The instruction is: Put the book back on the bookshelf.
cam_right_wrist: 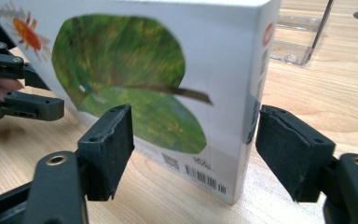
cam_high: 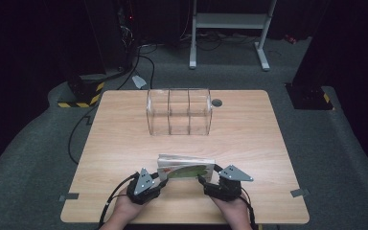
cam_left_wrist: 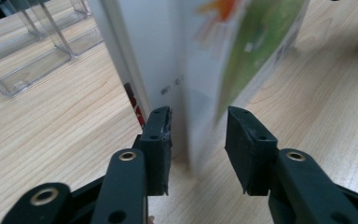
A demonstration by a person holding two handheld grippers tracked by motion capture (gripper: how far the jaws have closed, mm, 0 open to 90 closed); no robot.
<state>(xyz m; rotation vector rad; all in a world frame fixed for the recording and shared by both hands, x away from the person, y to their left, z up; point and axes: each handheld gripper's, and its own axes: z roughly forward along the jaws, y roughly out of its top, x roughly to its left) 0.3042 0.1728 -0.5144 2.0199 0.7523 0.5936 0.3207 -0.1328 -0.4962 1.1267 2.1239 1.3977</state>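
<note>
A thick white picture book (cam_high: 187,168) with a green leaf and an orange sun on its cover stands tilted on edge near the table's front. My left gripper (cam_high: 163,181) is at its left end, open. In the left gripper view the jaws (cam_left_wrist: 198,135) straddle the book's blurred edge (cam_left_wrist: 205,70). My right gripper (cam_high: 201,180) is at the book's right end. In the right gripper view it stands wide open (cam_right_wrist: 196,135) around the corner of the book (cam_right_wrist: 135,79), with the spine and barcode side between the jaws. The left gripper (cam_right_wrist: 39,91) shows beyond the book's far end.
A clear plastic organizer (cam_high: 178,111) with three compartments stands at the table's back middle, also seen as the organizer (cam_left_wrist: 28,51) and the organizer (cam_right_wrist: 298,42). A grey cable grommet (cam_high: 216,102) sits right of it. Bare wood (cam_high: 124,143) lies between the box and the book.
</note>
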